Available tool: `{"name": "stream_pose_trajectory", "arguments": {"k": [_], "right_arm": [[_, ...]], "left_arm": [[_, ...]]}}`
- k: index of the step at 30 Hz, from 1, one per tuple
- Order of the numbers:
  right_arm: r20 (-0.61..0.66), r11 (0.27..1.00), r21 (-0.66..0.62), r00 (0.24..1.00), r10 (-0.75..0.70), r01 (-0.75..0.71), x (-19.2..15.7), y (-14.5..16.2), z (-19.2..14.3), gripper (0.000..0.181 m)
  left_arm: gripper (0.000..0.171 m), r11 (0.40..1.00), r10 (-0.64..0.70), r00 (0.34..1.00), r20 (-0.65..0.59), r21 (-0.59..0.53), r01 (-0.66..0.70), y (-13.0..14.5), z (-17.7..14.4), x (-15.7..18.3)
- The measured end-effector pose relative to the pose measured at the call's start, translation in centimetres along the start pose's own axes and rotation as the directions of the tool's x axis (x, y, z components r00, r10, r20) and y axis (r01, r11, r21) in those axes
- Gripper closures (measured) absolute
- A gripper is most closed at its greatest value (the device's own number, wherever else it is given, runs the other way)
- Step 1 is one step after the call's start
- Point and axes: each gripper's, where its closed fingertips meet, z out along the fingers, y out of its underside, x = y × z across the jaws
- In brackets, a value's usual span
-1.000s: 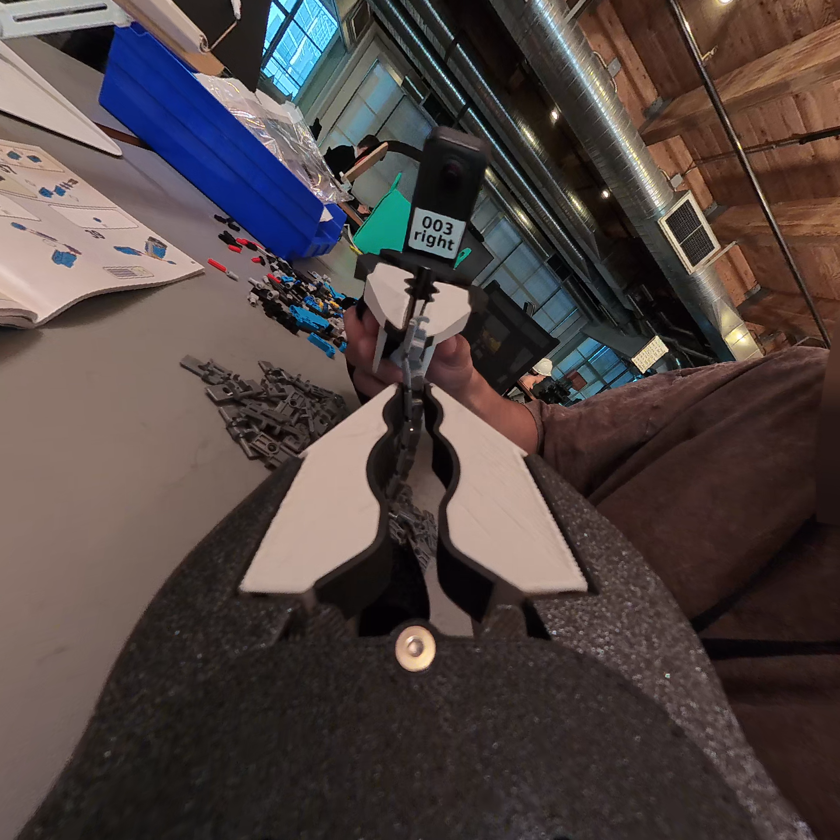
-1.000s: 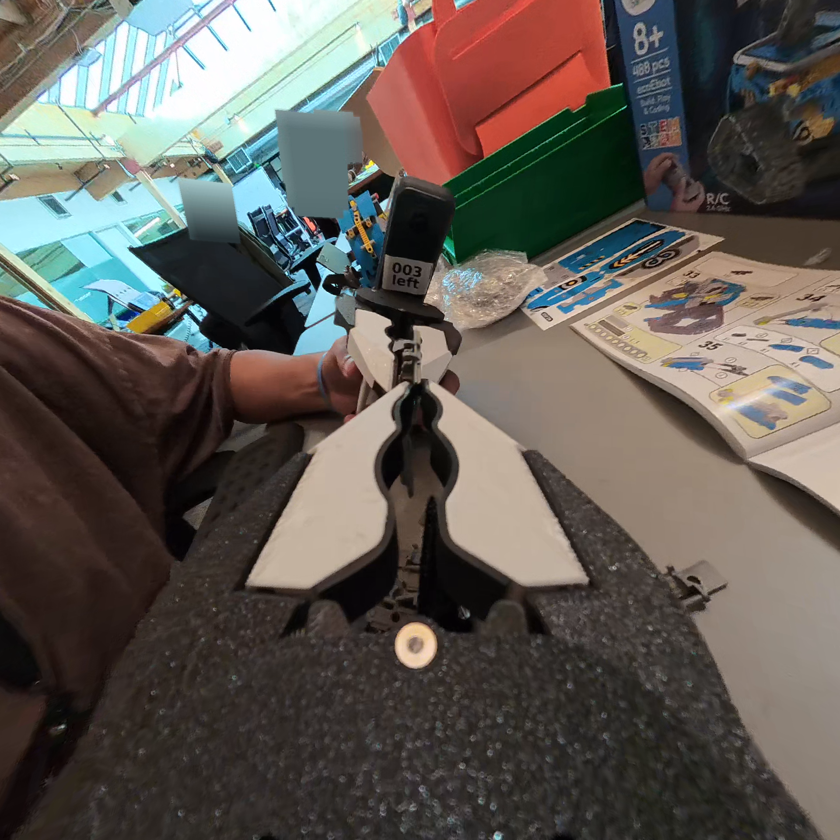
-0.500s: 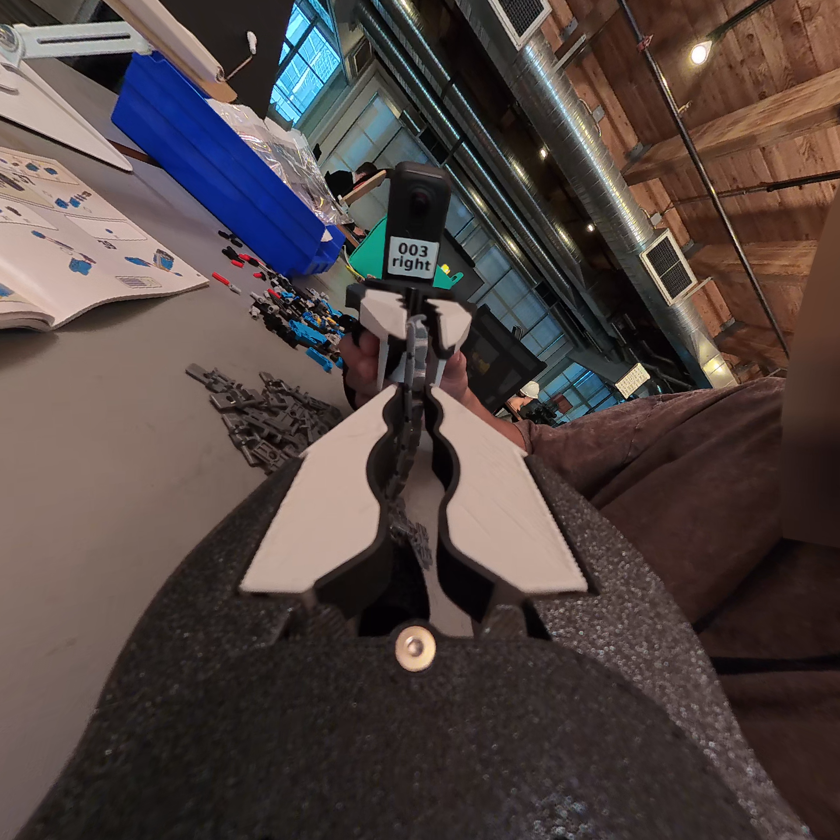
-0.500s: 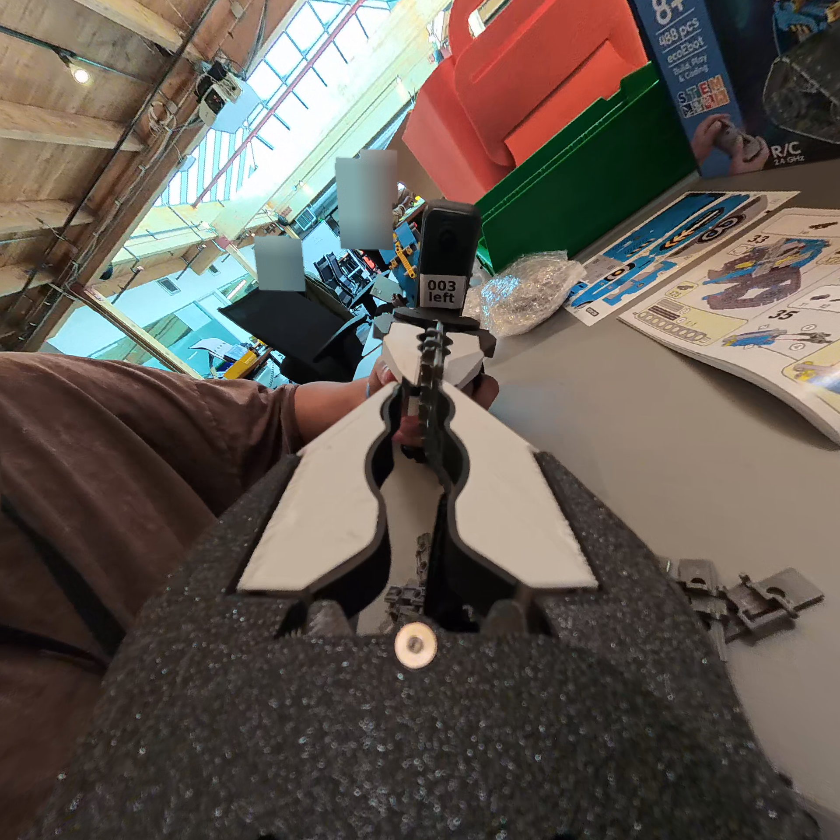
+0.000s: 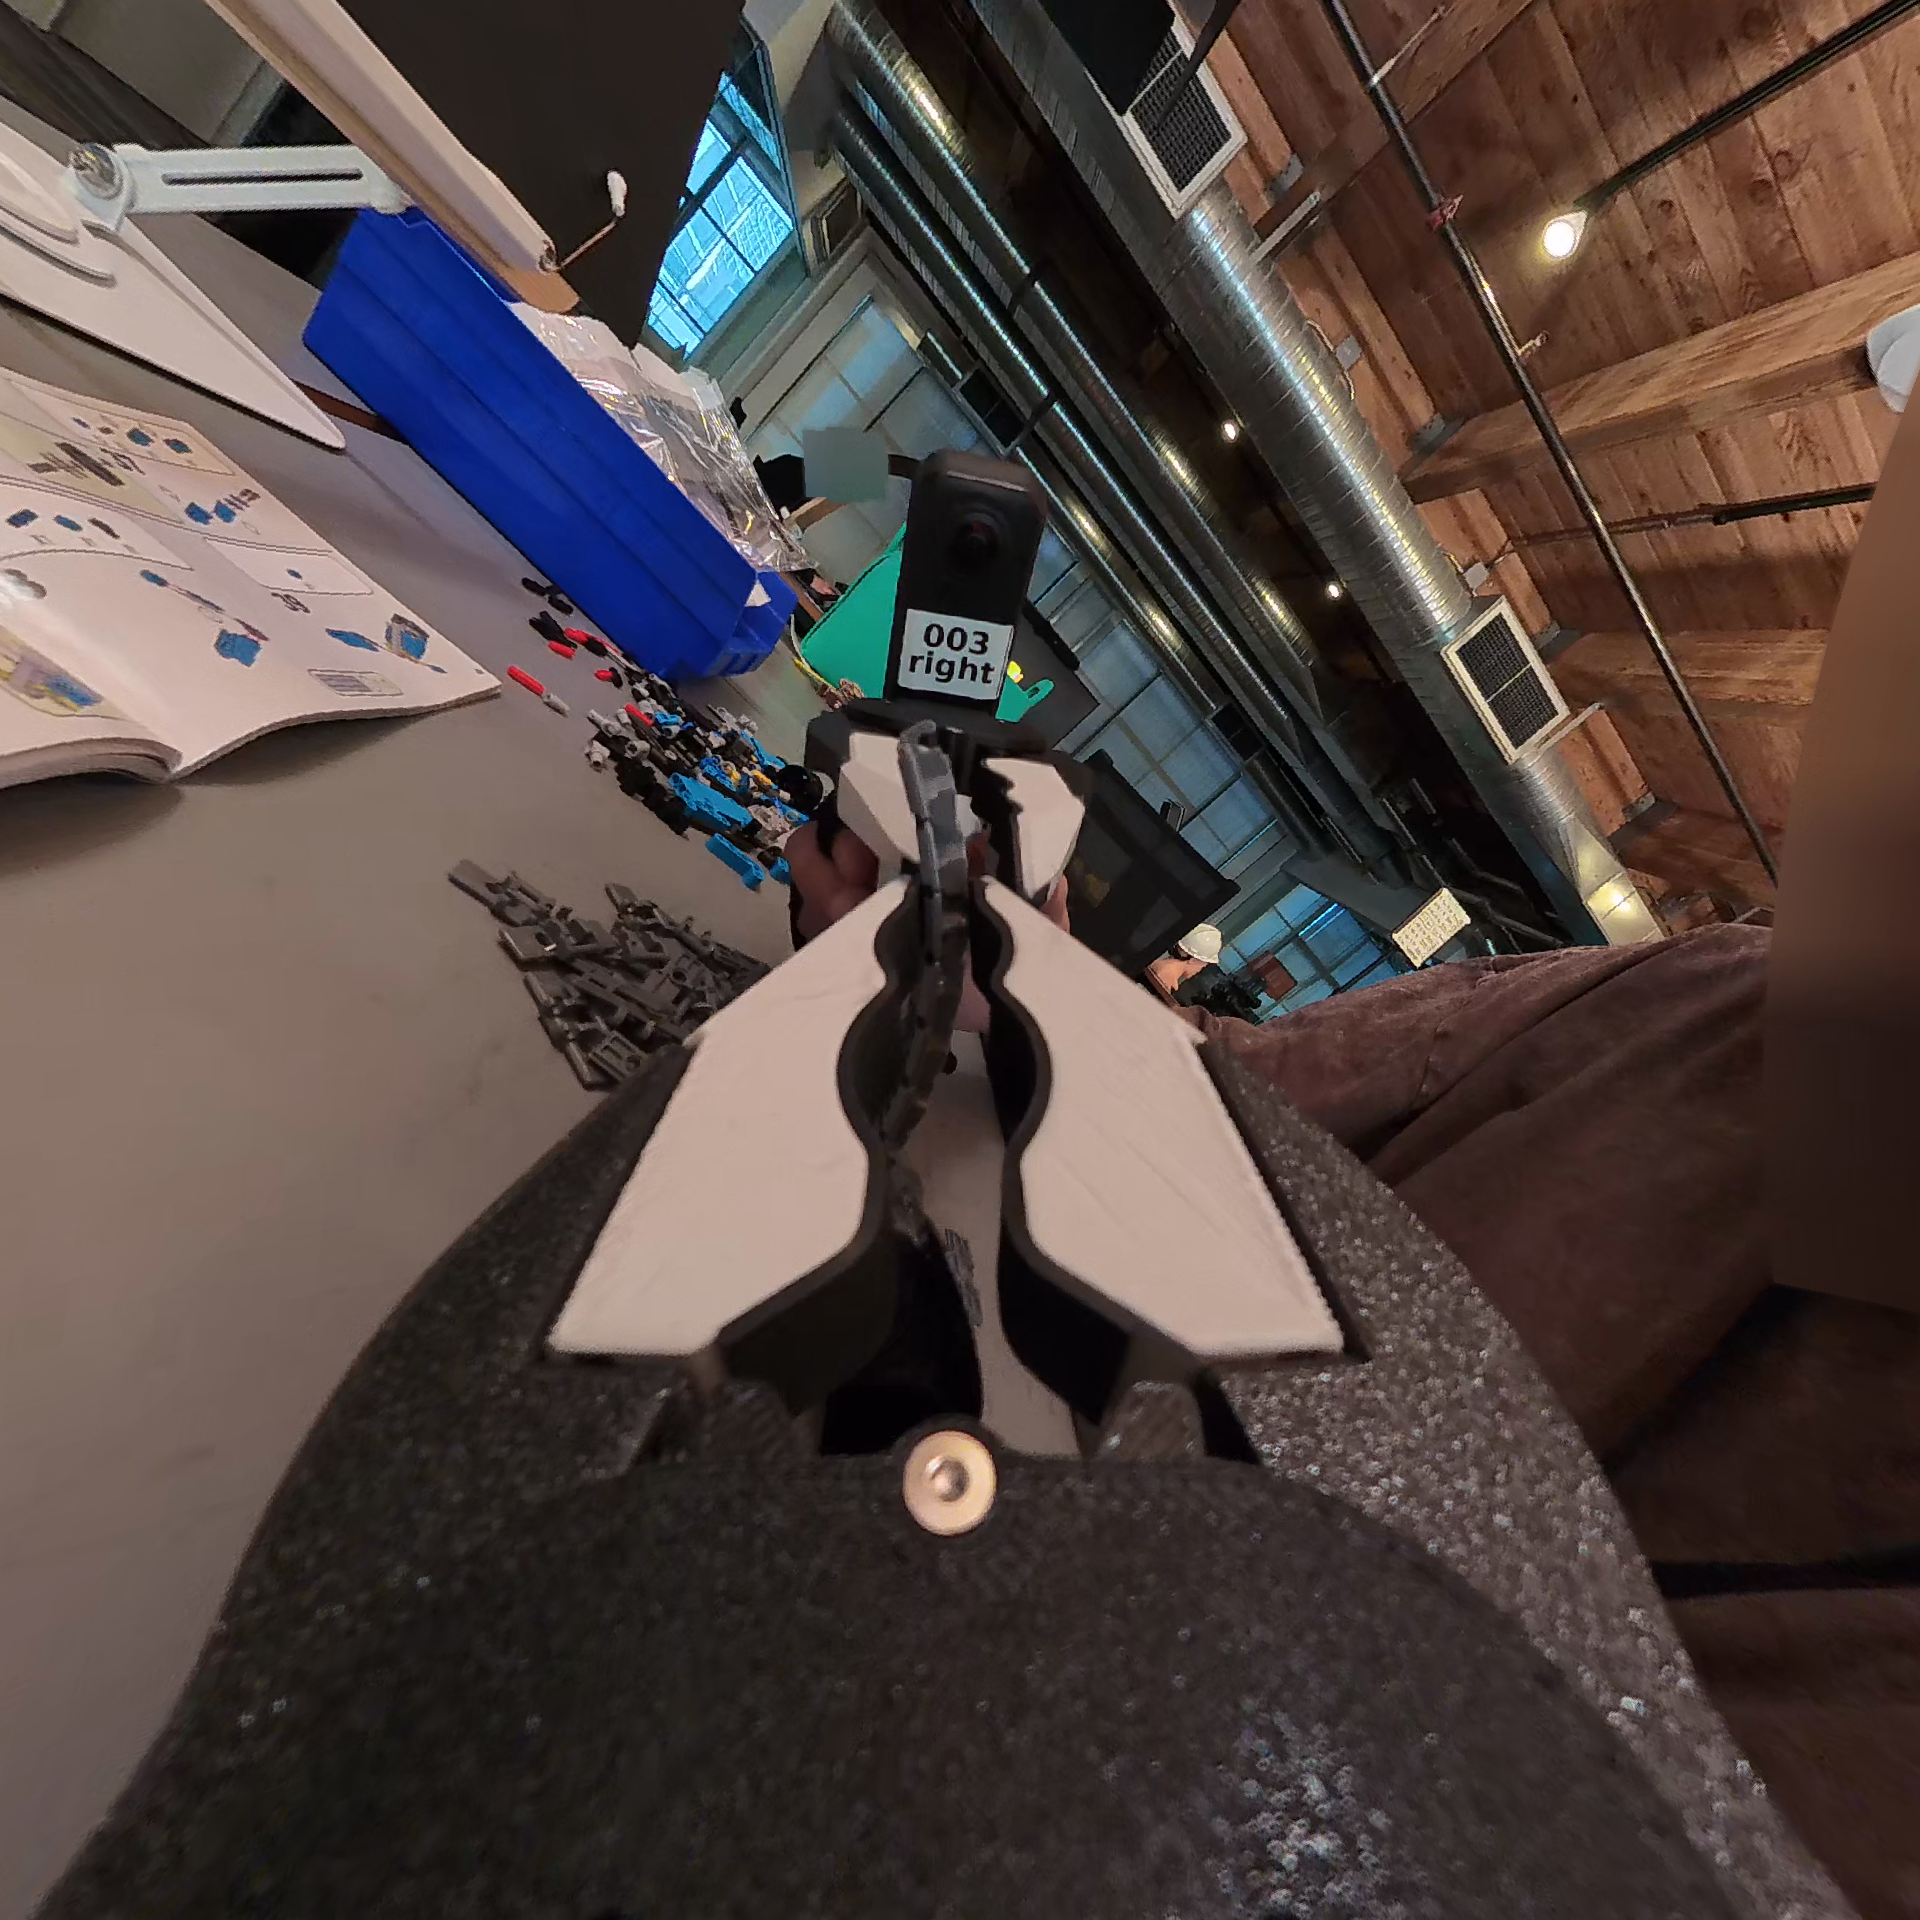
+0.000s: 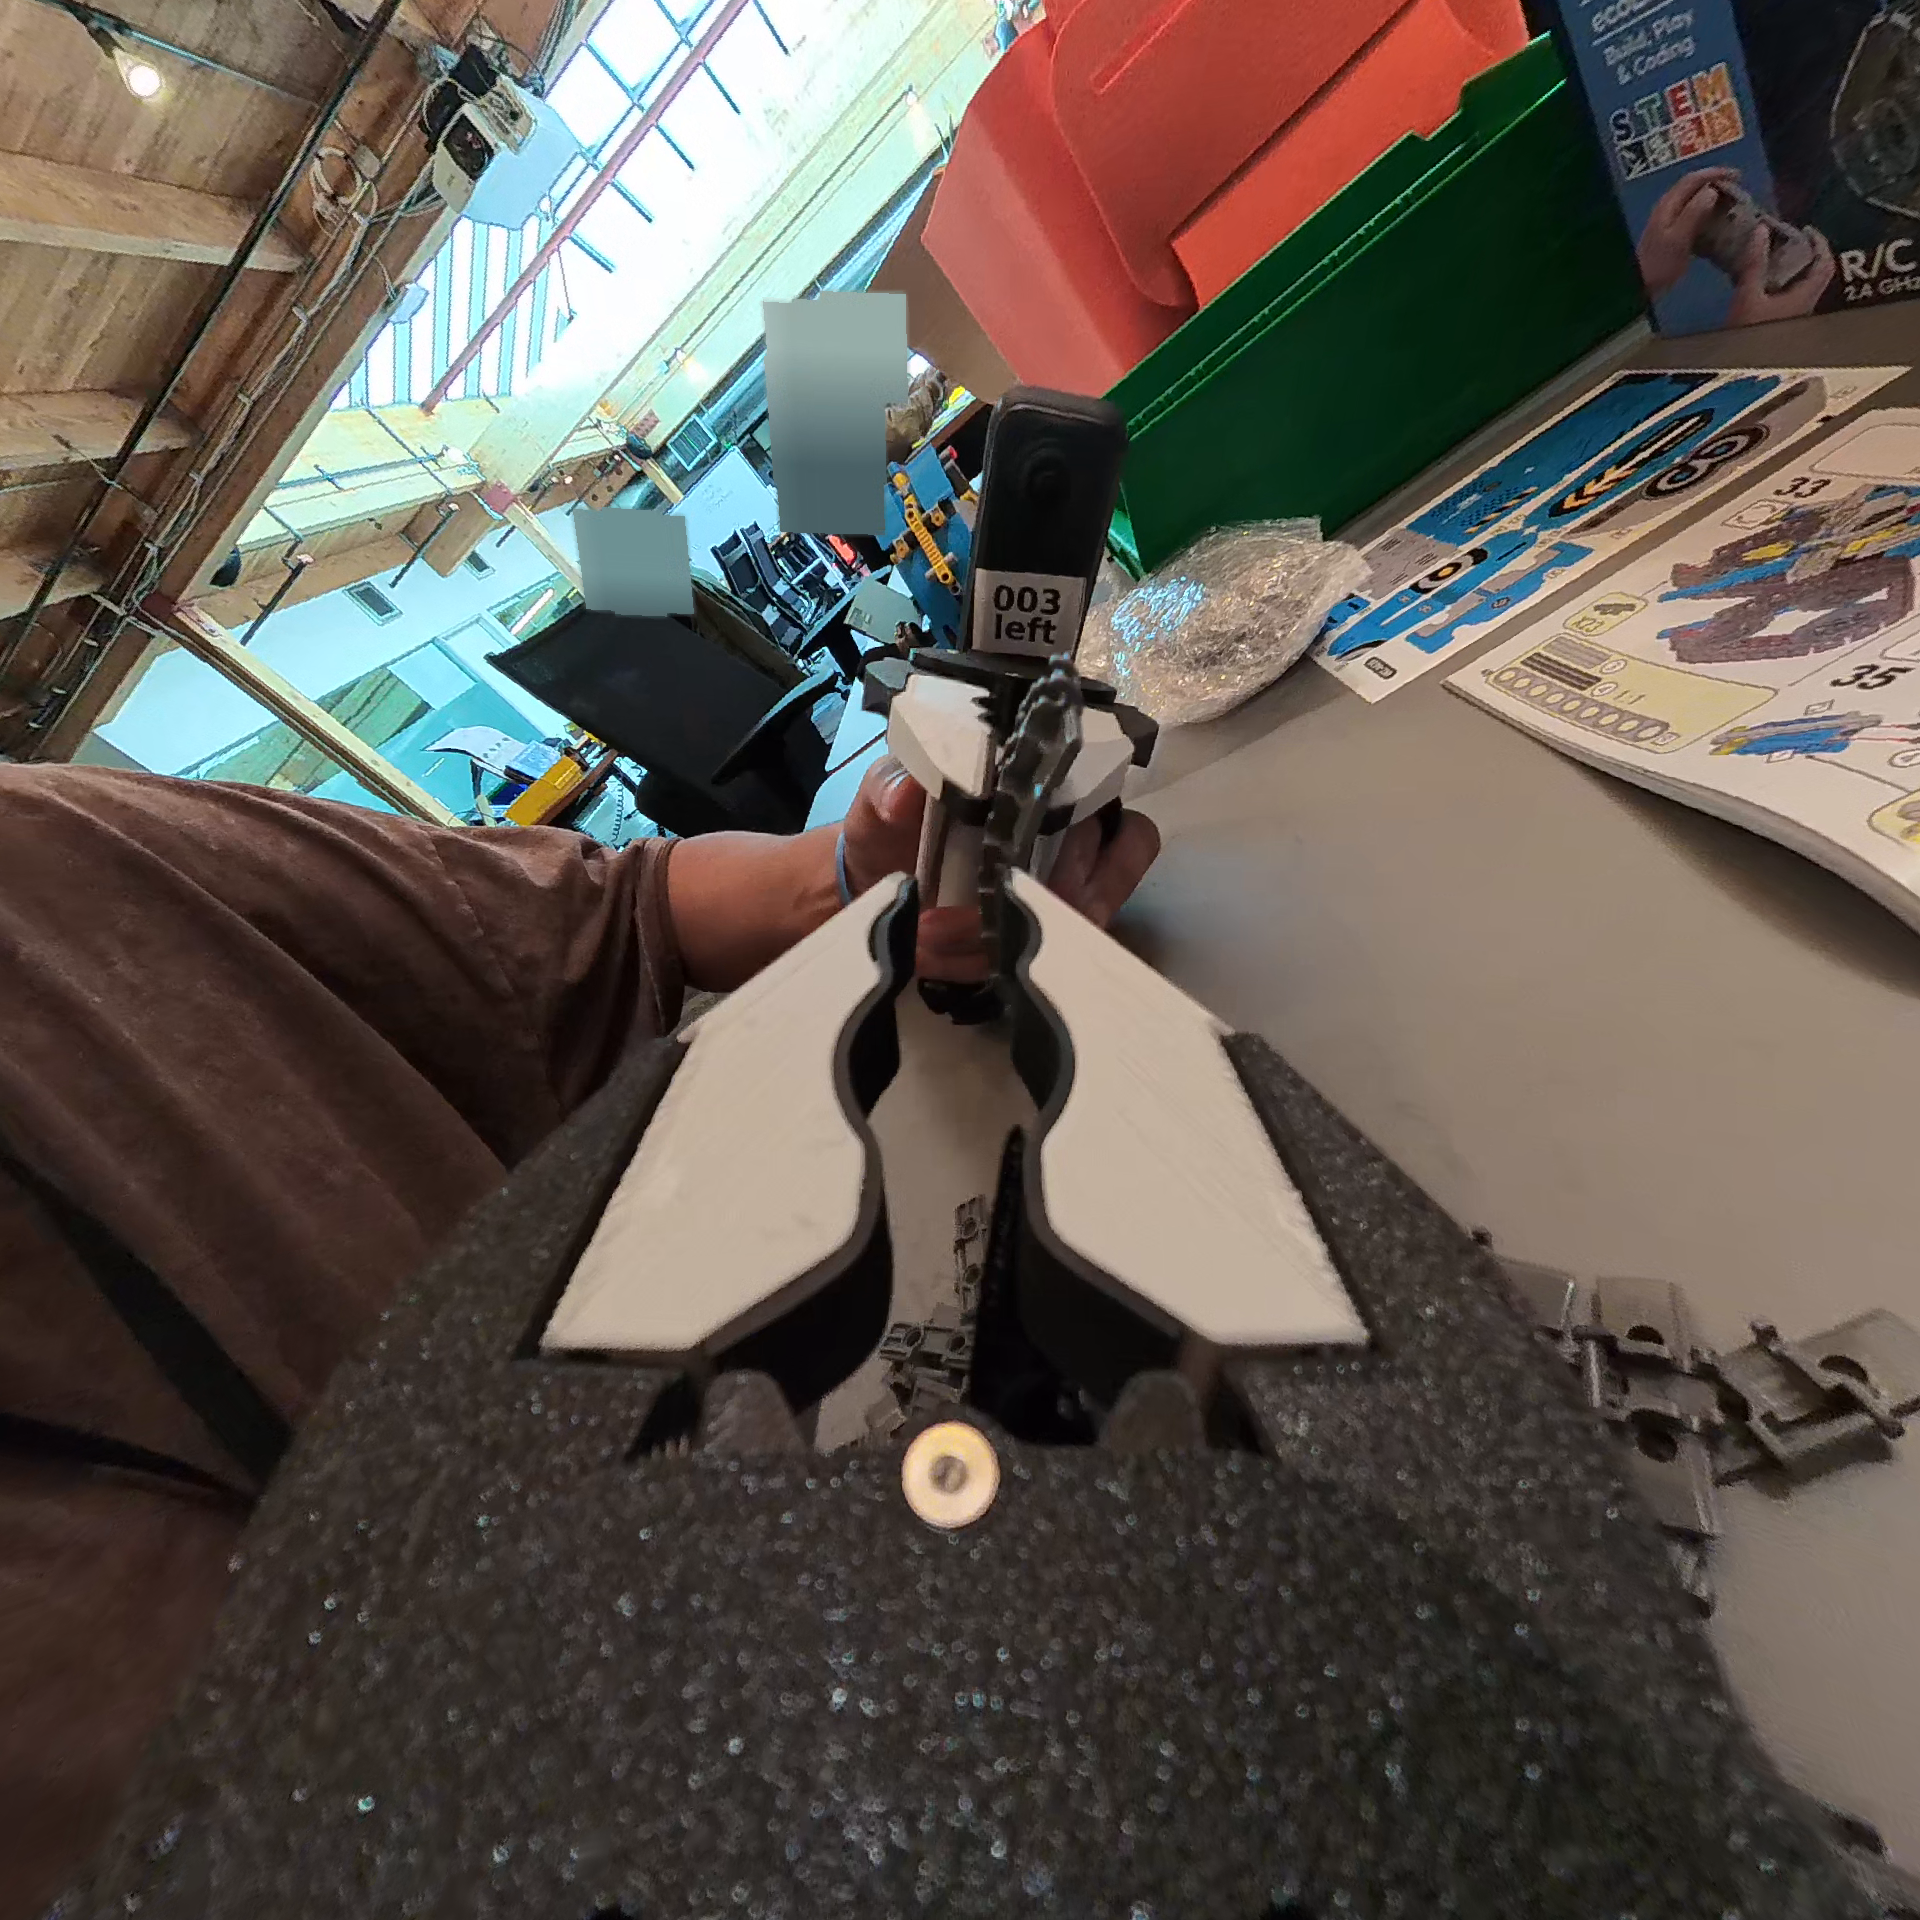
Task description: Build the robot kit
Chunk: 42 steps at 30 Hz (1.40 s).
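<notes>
You held both grippers, left and right, nipped tight on one grey track chain strung between them above the table.

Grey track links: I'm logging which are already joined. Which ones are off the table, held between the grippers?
The joined chain of grey links, stretched between the left gripper and the right gripper. The others lie in a loose pile of grey links on the table.
</notes>
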Motion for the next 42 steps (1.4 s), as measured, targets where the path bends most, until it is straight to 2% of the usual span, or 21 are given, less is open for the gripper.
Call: {"name": "stream_pose_trajectory", "arguments": {"k": [21,23,25,31,34,36,42], "right_arm": [[-0.021,0.998,-0.055,0.999,-0.035,0.034,0.0,1.1,0.8,0.168],[-0.039,0.997,-0.015,0.997,-0.073,0.072,-0.1,0.2,0.5,0.166],[-0.108,0.989,0.021,0.983,-0.146,0.149,0.3,-0.7,0.1,0.151],[-0.24,0.917,-0.013,0.888,-0.391,0.4,0.2,-1.5,0.0,0.137],[-0.253,0.88,0.011,0.853,-0.458,0.475,-0.2,-1.9,0.4,0.119],[-0.231,0.873,-0.008,0.849,-0.475,0.487,-0.6,-1.4,0.8,0.125],[-0.226,0.862,-0.05,0.835,-0.502,0.505,-0.6,-0.8,1.2,0.127]], "left_arm": [[0.165,0.999,-0.011,1.0,0.003,0.039,0.011,-0.7,-0.4,-0.2],[0.165,0.999,-0.007,1.0,0.005,0.036,0.007,-0.6,-0.4,-0.2],[0.165,0.999,-0.004,1.0,0.005,0.032,0.003,-0.5,-0.3,-0.1],[0.165,0.999,-0.006,1.0,0.005,0.033,0.006,-0.6,-0.3,-0.2],[0.165,1.0,-0.002,1.0,0.006,0.028,0.002,-0.5,-0.2,-0.1],[0.165,0.999,-0.002,1.0,0.007,0.033,0.002,-0.5,-0.3,-0.2],[0.165,0.998,-0.03,1.0,-0.001,0.063,0.03,-1.1,-0.6,-0.3]]}}
